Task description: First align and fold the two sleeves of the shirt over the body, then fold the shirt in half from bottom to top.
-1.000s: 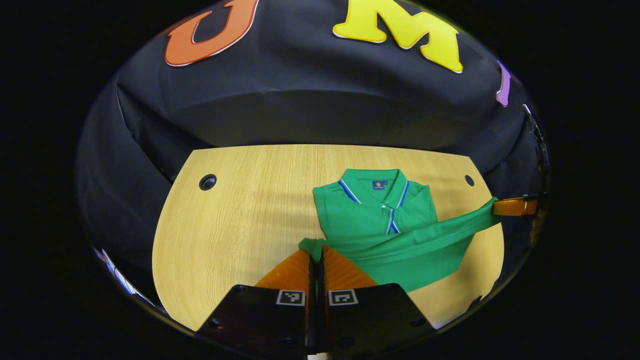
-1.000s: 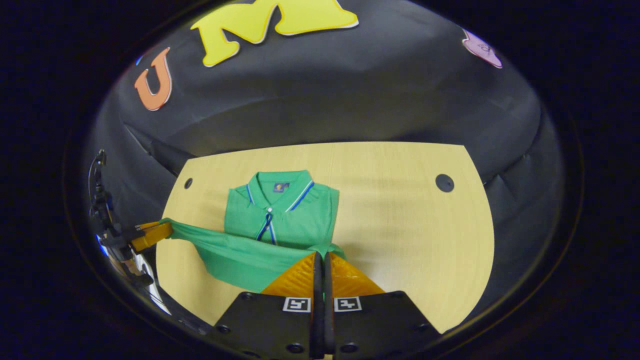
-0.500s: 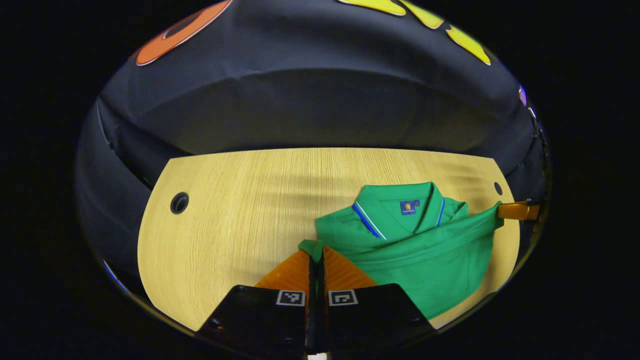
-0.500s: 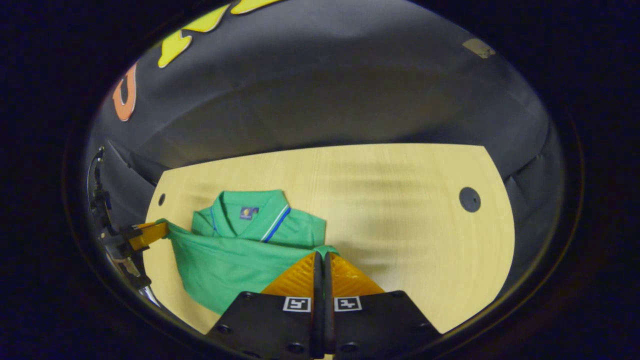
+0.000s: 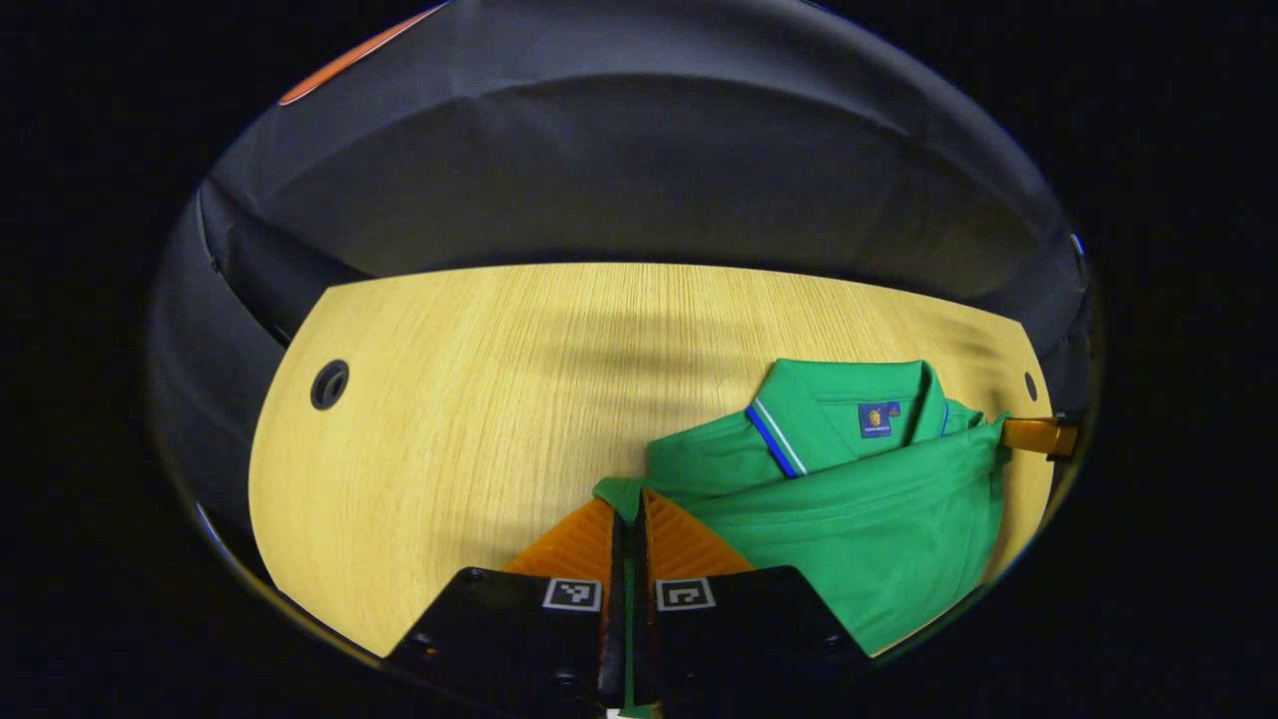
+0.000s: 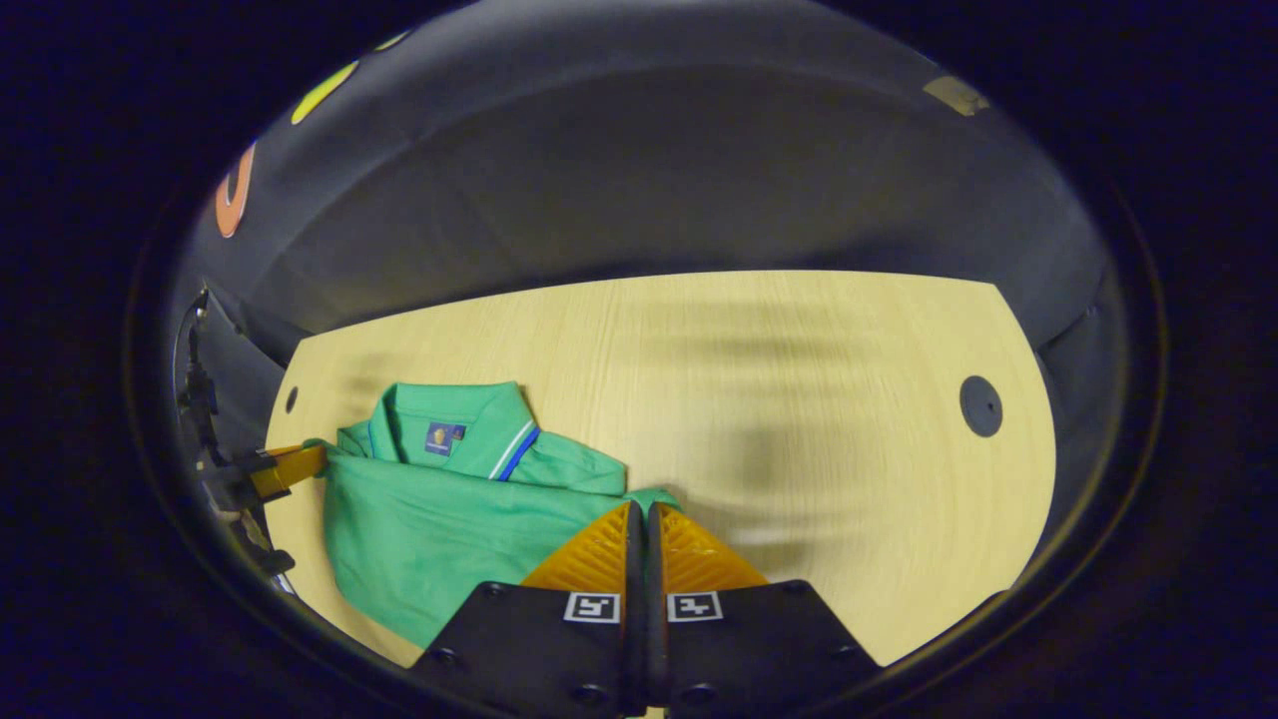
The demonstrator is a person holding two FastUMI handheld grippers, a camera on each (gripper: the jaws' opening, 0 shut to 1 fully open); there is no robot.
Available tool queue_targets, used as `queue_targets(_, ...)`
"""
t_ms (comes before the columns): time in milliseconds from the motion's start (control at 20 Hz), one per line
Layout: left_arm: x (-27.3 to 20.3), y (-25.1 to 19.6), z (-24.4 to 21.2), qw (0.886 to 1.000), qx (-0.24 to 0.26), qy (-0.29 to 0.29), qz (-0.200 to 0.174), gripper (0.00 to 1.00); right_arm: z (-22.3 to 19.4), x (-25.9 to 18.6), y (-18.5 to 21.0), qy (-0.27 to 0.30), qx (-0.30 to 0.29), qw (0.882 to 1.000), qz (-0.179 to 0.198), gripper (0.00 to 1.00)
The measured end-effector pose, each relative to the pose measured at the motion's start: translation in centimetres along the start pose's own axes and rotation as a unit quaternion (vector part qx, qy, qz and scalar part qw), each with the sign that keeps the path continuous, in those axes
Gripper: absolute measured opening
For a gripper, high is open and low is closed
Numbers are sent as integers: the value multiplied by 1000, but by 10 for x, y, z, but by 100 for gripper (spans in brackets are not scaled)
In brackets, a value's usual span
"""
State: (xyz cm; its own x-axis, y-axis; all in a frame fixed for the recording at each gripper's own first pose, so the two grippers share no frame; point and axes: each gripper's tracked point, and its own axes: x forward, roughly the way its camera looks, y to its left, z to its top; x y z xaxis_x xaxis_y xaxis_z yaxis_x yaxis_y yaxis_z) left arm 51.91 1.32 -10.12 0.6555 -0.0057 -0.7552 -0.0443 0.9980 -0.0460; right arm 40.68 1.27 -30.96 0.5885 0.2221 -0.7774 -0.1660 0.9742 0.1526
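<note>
In the left gripper view, the left gripper [image 5: 630, 499] has its fingers pressed together on a corner of the green shirt [image 5: 859, 519], whose folded body spreads to the right of the fingers on the wooden table [image 5: 479, 399]. The collar [image 5: 799, 424] lies beyond them (label side up). At the far right, the right gripper [image 5: 1008, 431] appears to pinch the opposite corner, and in its own view its fingers clamp that corner [image 6: 647, 496].

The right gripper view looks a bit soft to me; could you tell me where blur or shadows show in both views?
Right gripper view: table grain smeared, dark patches across it; shirt fairly sharp. Left gripper view: grain crisper, soft shadow bands behind the shirt's collar.
</note>
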Motion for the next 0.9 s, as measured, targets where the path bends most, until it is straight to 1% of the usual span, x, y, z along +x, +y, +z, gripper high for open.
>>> queue_targets(50,1,2,1,1000,-7,-5,1,7,0,0,-1,-1,-1,1000,0,3)
queue_targets(100,1,3,2,1000,-12,-10,-1,3,2,-2,-3,-4,-2,1000,-5,4)
queue_targets(150,-2,2,5,1000,-19,-17,-5,19,4,-3,-6,-9,-1,1000,-11,5)
queue_targets(350,-23,11,15,998,-47,-45,5,79,8,-24,6,-20,25,999,-3,62)
queue_targets(400,-34,11,18,997,-56,-53,2,95,9,-32,7,-24,24,999,-9,76)
queue_targets(450,-45,11,22,996,-63,-61,-3,95,11,-43,10,-31,19,999,-10,86)
queue_targets(500,-62,13,27,995,-66,-71,-5,95,13,-58,13,-41,12,999,-14,82)
queue_targets(550,-82,18,34,994,-65,-85,-4,95,16,-75,17,-53,7,998,-18,92)
queue_targets(600,-104,24,40,993,-61,-100,0,95,18,-94,21,-68,3,997,-22,87)
queue_targets(650,-127,29,48,992,-54,-116,2,95,20,-116,25,-83,2,996,-22,95)
queue_targets(800,-205,41,63,985,-27,-169,10,97,20,-190,36,-133,11,991,-25,96)
queue_targets(850,-229,42,66,982,-20,-187,12,97,18,-214,39,-149,17,988,-24,92)
queue_targets(900,-254,44,67,979,-16,-202,10,98,15,-240,42,-165,21,986,-22,97)
